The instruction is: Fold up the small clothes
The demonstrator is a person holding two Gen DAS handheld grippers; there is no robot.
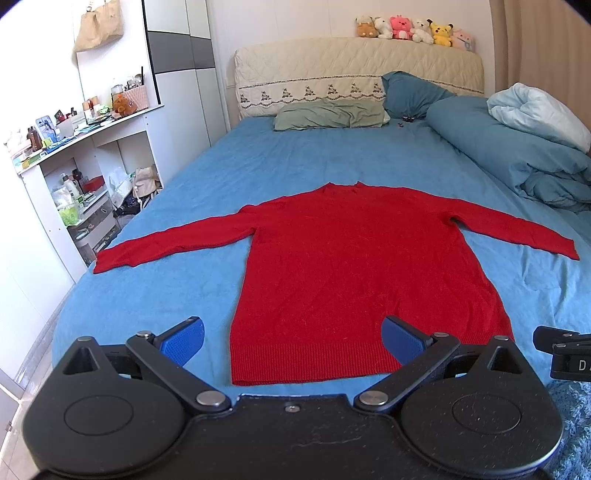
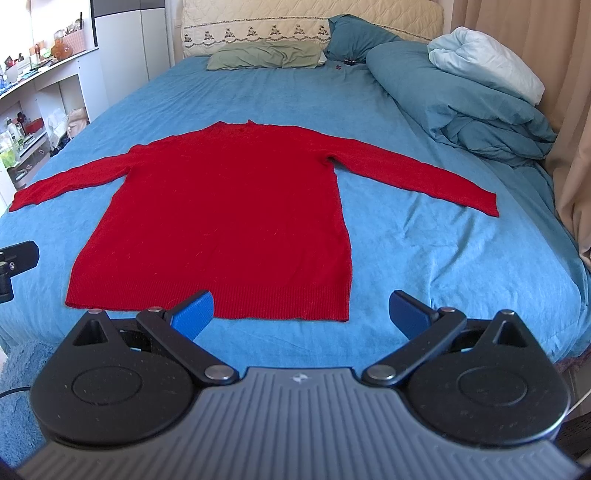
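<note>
A red long-sleeved sweater [image 1: 354, 266] lies flat on the blue bed sheet [image 1: 192, 177], both sleeves spread out sideways, hem nearest me. It also shows in the right wrist view [image 2: 229, 206]. My left gripper [image 1: 291, 341] is open and empty, held above the hem's left part. My right gripper [image 2: 301, 314] is open and empty, above the hem's right corner. Neither touches the sweater.
A green pillow [image 1: 328, 114], a blue pillow [image 1: 410, 90] and a bunched blue duvet [image 1: 517, 147] lie at the head and right of the bed. Cluttered white shelves [image 1: 74, 177] stand left. Plush toys [image 1: 413, 31] sit on the headboard. A curtain [image 2: 569, 110] hangs right.
</note>
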